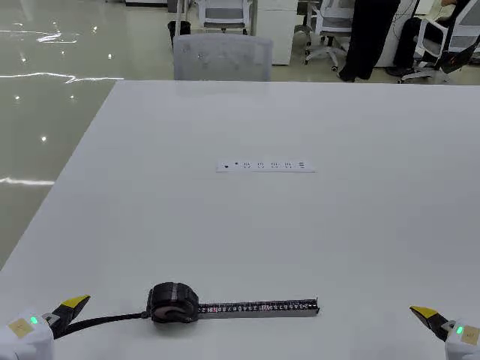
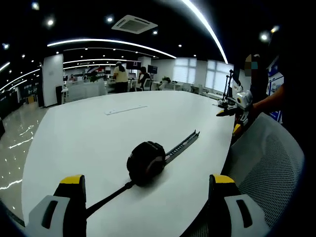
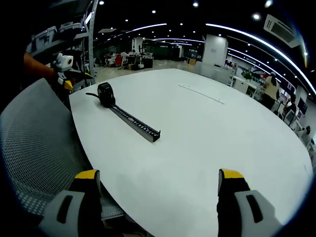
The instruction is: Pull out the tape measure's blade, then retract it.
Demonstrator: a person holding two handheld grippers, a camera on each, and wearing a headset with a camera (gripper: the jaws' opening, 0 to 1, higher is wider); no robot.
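A black tape measure (image 1: 172,302) lies near the front edge of the white table (image 1: 285,225), its blade (image 1: 259,307) pulled out to the right and flat on the surface. A black wrist strap (image 1: 105,321) trails left from the case toward my left gripper (image 1: 64,311). In the left gripper view the case (image 2: 146,162) sits just ahead of my open left gripper (image 2: 146,185), nothing between its jaws. My right gripper (image 1: 427,319) is at the front right, open and empty (image 3: 159,177), well short of the blade's end hook (image 3: 155,134).
A white power strip (image 1: 264,165) lies flat at the table's middle. A grey chair (image 1: 223,57) stands at the far edge, with office chairs and a standing person (image 1: 367,37) beyond. A mesh chair back (image 3: 39,148) sits close to the table's near edge.
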